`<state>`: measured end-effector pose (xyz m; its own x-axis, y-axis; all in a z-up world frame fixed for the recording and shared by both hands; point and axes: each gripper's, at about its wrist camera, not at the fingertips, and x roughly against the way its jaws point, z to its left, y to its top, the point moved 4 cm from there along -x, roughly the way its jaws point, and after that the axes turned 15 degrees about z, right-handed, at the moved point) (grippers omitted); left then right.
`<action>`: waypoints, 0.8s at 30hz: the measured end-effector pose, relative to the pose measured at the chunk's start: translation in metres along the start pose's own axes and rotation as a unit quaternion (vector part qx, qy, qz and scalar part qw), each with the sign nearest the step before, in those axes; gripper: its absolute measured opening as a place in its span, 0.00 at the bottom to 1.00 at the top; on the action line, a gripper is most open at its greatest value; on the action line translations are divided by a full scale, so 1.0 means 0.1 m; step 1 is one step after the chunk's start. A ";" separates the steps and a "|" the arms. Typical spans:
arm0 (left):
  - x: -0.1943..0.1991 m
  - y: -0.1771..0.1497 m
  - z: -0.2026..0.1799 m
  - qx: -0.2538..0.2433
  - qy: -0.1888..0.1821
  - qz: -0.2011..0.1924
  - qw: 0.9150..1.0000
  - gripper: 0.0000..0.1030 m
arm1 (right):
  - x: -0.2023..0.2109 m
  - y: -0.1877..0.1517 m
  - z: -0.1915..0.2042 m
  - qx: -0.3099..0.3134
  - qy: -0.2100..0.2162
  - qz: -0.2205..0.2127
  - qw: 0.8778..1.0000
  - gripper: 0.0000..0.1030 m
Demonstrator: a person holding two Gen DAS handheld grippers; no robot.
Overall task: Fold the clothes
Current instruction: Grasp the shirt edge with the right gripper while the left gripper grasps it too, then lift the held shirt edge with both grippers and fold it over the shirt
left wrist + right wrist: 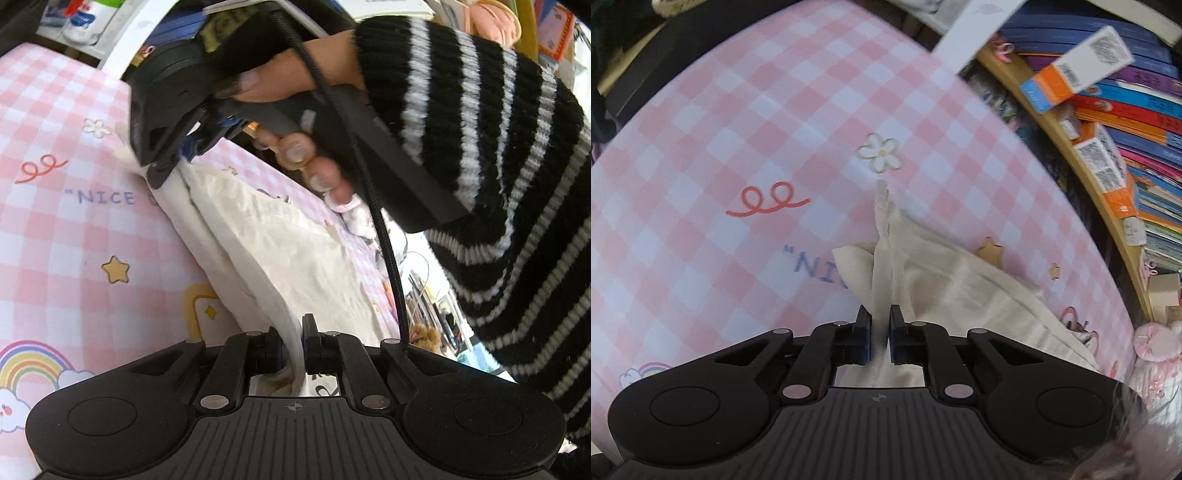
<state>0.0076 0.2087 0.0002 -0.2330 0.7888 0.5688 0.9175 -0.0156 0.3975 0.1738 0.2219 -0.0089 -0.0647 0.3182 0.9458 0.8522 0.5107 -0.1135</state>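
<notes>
Left gripper: nearest item, jaws closed tight on a bunched edge of the cream garment, which rises between the pads. Right gripper: angled steeply down, jaws drawn together on a thin raised fold of the same garment, cloth pinched between the pads; held by a hand in a black-and-white striped sleeve. Garment: pale cream fabric, stretched between the two grippers, its lower part resting on the surface, just beside the printed blue lettering. Surface: pink-and-white check cover with flower, star and rainbow prints. Container: curved wooden bookshelf along the far edge of the surface, packed with colourful books and barcoded boxes.
</notes>
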 end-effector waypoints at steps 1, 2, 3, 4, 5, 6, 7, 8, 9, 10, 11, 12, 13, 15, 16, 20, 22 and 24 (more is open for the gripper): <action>-0.02 0.00 -0.03 -0.003 0.002 0.001 1.000 0.08 | 0.03 -0.02 -0.05 -0.004 0.002 -0.004 1.000 0.08; -0.05 0.01 -0.07 -0.007 0.003 0.002 1.000 0.08 | 0.06 -0.04 -0.11 -0.008 0.003 -0.008 1.000 0.08; -0.07 0.02 -0.09 -0.011 0.005 0.002 1.000 0.08 | 0.08 -0.06 -0.16 -0.012 0.006 -0.012 1.000 0.08; -0.08 0.02 -0.12 -0.014 0.006 0.002 1.000 0.08 | 0.10 -0.08 -0.22 -0.015 0.009 -0.015 1.000 0.08; -0.13 0.04 -0.18 -0.017 0.008 0.001 1.000 0.08 | 0.12 -0.10 -0.27 -0.019 0.012 -0.019 1.000 0.08; -0.16 0.05 -0.22 -0.020 0.009 0.000 1.000 0.08 | 0.13 -0.12 -0.32 -0.022 0.017 -0.023 0.999 0.08; -0.20 0.05 -0.26 -0.021 0.010 0.000 1.000 0.08 | 0.14 -0.15 -0.37 -0.026 0.021 -0.027 0.999 0.08; -0.27 0.11 -0.27 -0.023 0.012 0.000 1.000 0.08 | 0.15 -0.17 -0.42 -0.029 0.025 -0.032 0.999 0.08; -0.34 0.18 -0.29 -0.025 0.014 -0.001 1.000 0.08 | 0.15 -0.21 -0.48 -0.031 0.029 -0.036 0.998 0.08; -0.34 0.12 -0.31 -0.029 0.016 -0.001 0.999 0.08 | 0.16 -0.24 -0.54 -0.033 0.033 -0.041 0.998 0.08; -0.36 0.07 -0.34 -0.032 0.020 -0.001 0.999 0.08 | 0.17 -0.28 -0.59 -0.034 0.038 -0.045 0.998 0.08; -0.37 0.03 -0.37 -0.036 0.023 -0.002 0.999 0.08 | 0.17 -0.33 -0.66 -0.034 0.042 -0.051 0.997 0.08; -0.41 0.06 -0.44 -0.038 0.026 -0.002 0.999 0.08 | 0.18 -0.37 -0.73 -0.034 0.047 -0.056 0.997 0.08; -0.48 0.11 -0.58 -0.042 0.034 -0.004 0.999 0.08 | 0.18 -0.47 -0.87 -0.034 0.056 -0.067 0.996 0.08; -0.51 0.11 -0.66 -0.045 0.038 -0.005 0.998 0.08 | 0.17 -0.52 -0.95 -0.034 0.061 -0.072 0.995 0.08; -0.65 0.10 -0.94 -0.057 0.054 -0.018 0.997 0.08 | 0.14 -0.78 -1.31 -0.031 0.084 -0.095 0.991 0.08; -0.76 0.12 -1.08 -0.059 0.060 -0.022 0.996 0.08 | 0.12 -0.92 -1.51 -0.027 0.099 -0.109 0.989 0.08; -0.86 0.13 -1.21 -0.056 0.069 -0.027 0.996 0.08 | 0.09 -1.03 -1.72 -0.021 0.118 -0.123 0.985 0.08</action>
<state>0.0008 0.0661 0.0442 -0.3295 0.6986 0.6351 0.8629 -0.0501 0.5028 0.1748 0.0353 0.0638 -0.1540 -0.0082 0.9880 0.8468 0.5141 0.1363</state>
